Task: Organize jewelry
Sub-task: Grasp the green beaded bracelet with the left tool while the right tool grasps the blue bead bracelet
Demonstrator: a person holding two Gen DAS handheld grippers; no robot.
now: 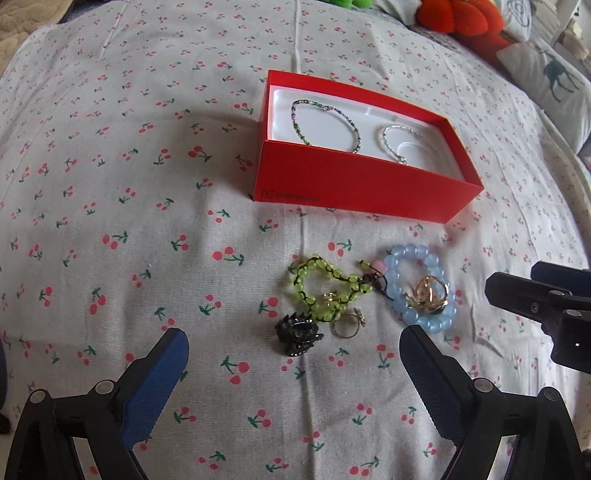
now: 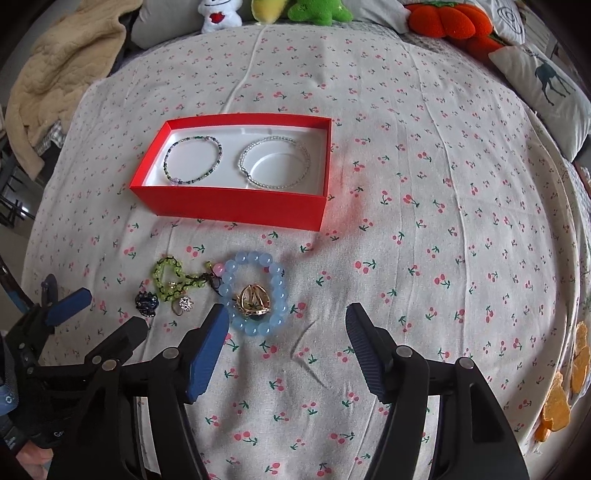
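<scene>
A red box (image 2: 229, 206) with a white lining sits on the cherry-print bedspread. It holds a dark beaded bracelet (image 2: 165, 162) and a clear beaded bracelet (image 2: 242, 168). In front of the box lie a green beaded bracelet (image 1: 301, 280), a light blue bead bracelet (image 1: 393, 266) with a gold ring (image 1: 430, 295) inside its loop, a black flower ring (image 1: 297, 332) and a small gold ring (image 1: 347, 326). My left gripper (image 1: 293, 338) hangs open just above the black ring and small ring. My right gripper (image 2: 288, 312) is open, its left finger beside the blue bracelet (image 2: 255, 256).
Plush toys, among them an orange one (image 2: 443, 20), line the far edge of the bed. A deer-print pillow (image 2: 546, 85) lies at the right, a beige blanket (image 2: 62, 66) at the far left. Orange peel pieces (image 2: 561, 398) sit at the right edge.
</scene>
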